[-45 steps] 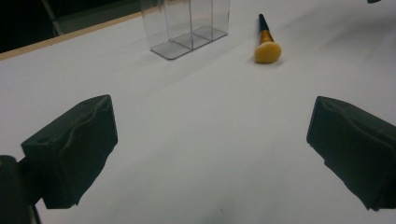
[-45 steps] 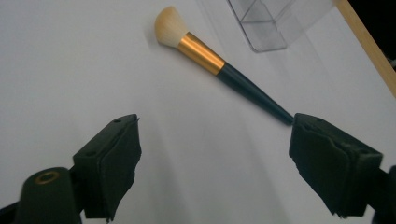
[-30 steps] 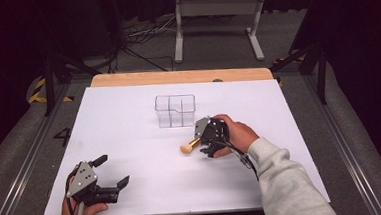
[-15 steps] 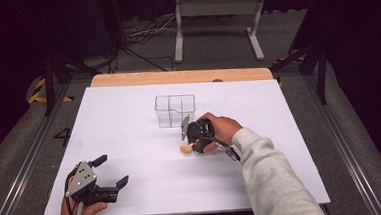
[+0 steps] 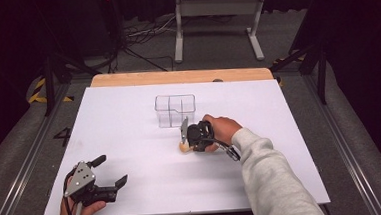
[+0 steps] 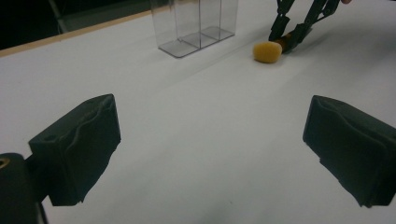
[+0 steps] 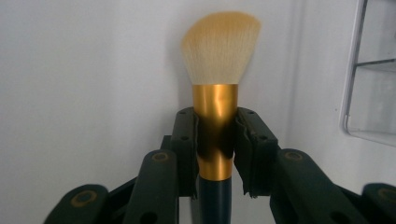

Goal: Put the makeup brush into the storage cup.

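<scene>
The right gripper (image 5: 186, 138) lay low on the white tabletop (image 5: 129, 121), just past centre toward 3 o'clock, the person's right hand (image 5: 220, 130) behind it and a pale sleeve (image 5: 273, 177) trailing to the near edge at 5 o'clock. Its jaws had just been closing and were clamped on a makeup brush (image 7: 215, 121): in the right gripper view the two black pads pressed the gold ferrule from either side, the dark handle running down between the linkages, the cream-yellow bristle head fanned out beyond the tips. In the high view the bristle head (image 5: 183, 147) rested at the tabletop surface at the gripper's 9 o'clock end. In the left gripper view the same head (image 6: 267, 50) touched the tabletop, with the right gripper's links (image 6: 299, 23) standing over it.

A clear plastic organizer (image 5: 175, 110) with divided compartments stood upright at 12 o'clock of the brush, near but apart from it; its edge showed at 3 o'clock in the right gripper view (image 7: 369, 70).

The left gripper (image 5: 111, 173) sat near the front-left corner of the tabletop, at 7 o'clock, held in the left hand (image 5: 82, 210). Its jaws stood wide open with nothing between them, bare tabletop showing in the gap.
</scene>
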Motion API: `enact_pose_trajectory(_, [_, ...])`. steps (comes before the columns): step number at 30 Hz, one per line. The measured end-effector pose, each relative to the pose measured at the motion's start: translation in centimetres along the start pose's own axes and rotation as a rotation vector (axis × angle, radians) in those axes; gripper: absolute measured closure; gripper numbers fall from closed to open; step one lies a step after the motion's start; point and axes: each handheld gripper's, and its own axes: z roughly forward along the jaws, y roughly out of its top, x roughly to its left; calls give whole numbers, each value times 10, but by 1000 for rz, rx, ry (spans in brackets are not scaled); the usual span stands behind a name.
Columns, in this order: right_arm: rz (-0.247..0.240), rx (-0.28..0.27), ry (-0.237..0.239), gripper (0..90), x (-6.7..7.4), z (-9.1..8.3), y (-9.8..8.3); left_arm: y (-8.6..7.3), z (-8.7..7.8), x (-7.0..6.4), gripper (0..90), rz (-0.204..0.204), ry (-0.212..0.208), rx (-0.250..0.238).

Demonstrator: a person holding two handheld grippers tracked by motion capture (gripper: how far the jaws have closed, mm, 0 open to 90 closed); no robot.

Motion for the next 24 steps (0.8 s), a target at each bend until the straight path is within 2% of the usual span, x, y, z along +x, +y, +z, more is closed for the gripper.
enact_pose_trajectory(4, [39,-69,-29,712,0,-9,-12,-1,0,1,50,-5,5,2])
enact_pose_trajectory(8, [116,-190,-88,712,0,-24,-29,-1,-1,1,51,-7,15,-2])
enact_pose_trajectory(11, [193,-323,-156,712,3,-40,-46,0,-1,1,52,-6,19,-9])
enact_pose_trajectory(15, [281,-501,-208,713,13,-59,-67,0,-3,1,52,-12,25,-16])
enact_pose_trajectory(16, [281,-501,-208,713,13,-59,-67,0,-3,1,52,-16,27,-21])
enact_pose_trajectory(18, [344,-600,-261,714,18,-68,-81,1,-5,1,52,-15,33,-25])
enact_pose_trajectory(19, [344,-600,-261,714,18,-68,-81,1,-5,1,52,-17,35,-29])
enact_pose_trajectory(24, [420,-711,-304,715,25,-71,-98,0,-5,2,51,-24,34,-29])
